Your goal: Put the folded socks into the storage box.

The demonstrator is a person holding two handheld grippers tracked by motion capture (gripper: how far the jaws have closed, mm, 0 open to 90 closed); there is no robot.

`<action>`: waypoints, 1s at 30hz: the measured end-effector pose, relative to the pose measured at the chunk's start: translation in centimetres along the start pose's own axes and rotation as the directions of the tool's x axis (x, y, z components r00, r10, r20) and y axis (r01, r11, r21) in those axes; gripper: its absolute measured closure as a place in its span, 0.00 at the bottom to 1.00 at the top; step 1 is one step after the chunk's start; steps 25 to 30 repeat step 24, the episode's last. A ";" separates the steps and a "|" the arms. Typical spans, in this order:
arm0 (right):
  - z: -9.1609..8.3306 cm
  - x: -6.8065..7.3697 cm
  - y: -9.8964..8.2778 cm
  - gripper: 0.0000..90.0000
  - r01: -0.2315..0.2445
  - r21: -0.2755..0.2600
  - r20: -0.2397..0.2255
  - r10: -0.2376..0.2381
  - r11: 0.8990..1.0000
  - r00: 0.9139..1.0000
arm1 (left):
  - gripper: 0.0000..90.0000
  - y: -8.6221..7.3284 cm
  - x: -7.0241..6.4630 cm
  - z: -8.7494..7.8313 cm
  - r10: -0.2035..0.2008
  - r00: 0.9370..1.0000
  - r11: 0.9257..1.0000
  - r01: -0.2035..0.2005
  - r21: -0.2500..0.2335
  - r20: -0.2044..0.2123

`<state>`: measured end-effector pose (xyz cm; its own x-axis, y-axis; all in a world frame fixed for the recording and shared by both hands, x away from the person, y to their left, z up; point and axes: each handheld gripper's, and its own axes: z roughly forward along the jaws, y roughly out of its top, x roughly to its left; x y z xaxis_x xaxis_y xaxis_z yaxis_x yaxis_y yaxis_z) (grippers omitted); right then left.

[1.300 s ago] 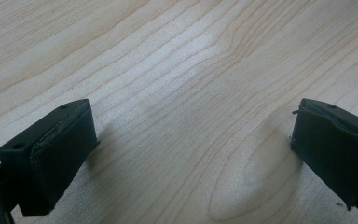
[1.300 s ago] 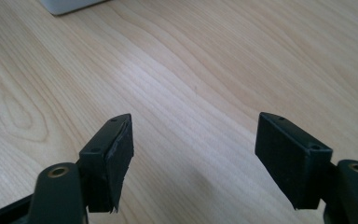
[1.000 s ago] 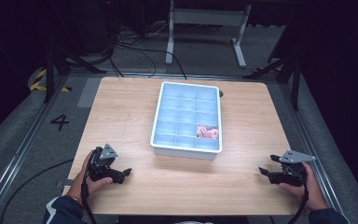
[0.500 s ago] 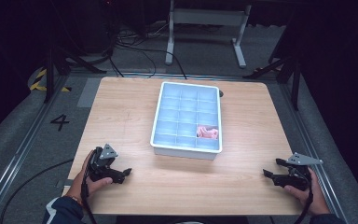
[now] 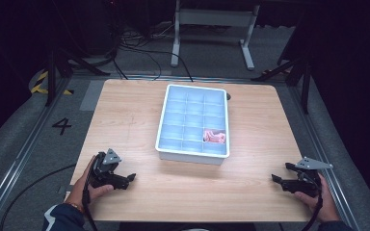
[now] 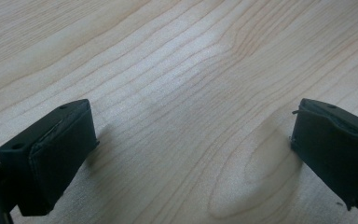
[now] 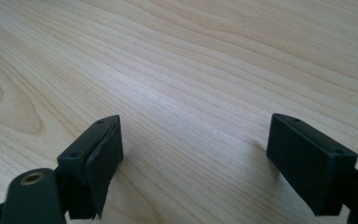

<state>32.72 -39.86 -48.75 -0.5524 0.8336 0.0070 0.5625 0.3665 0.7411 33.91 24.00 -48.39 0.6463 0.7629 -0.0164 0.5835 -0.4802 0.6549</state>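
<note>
A white tray (image 5: 161, 130) with several compartments stands in the middle of the wooden table (image 5: 125, 115). A small pink thing (image 5: 215, 136) lies in a near-right compartment. My left gripper (image 5: 129, 180) rests near the table's front left edge, pointing right, open over bare wood (image 6: 191, 154). Near the front right corner my right gripper (image 5: 280, 172) points left. Its jaws have just been opening and stand wide with nothing between them (image 7: 193, 158).
Beyond the table's far edge are cables (image 5: 139, 48) on the floor and a grey metal stand (image 5: 212, 19). A rail (image 5: 24, 144) runs along the floor at the left. Bare wood lies between the tray and both grippers.
My right gripper has shifted slightly to the right near the front corner, and its jaws stand a little wider. The left gripper and the tray have not moved.
</note>
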 end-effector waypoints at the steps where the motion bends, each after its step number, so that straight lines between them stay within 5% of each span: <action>1: 0.0 0.0 0.0 0.21 0.000 -0.001 0.000 0.000 1.000 1.000 | 0.00 0.0 0.0 0.0 -0.006 1.000 1.000 0.006 0.003 0.007; 30: 0.0 0.0 0.0 0.19 -0.005 0.001 0.005 0.005 1.000 1.000 | 0.00 0.0 0.0 0.0 0.001 1.000 1.000 -0.001 0.001 -0.002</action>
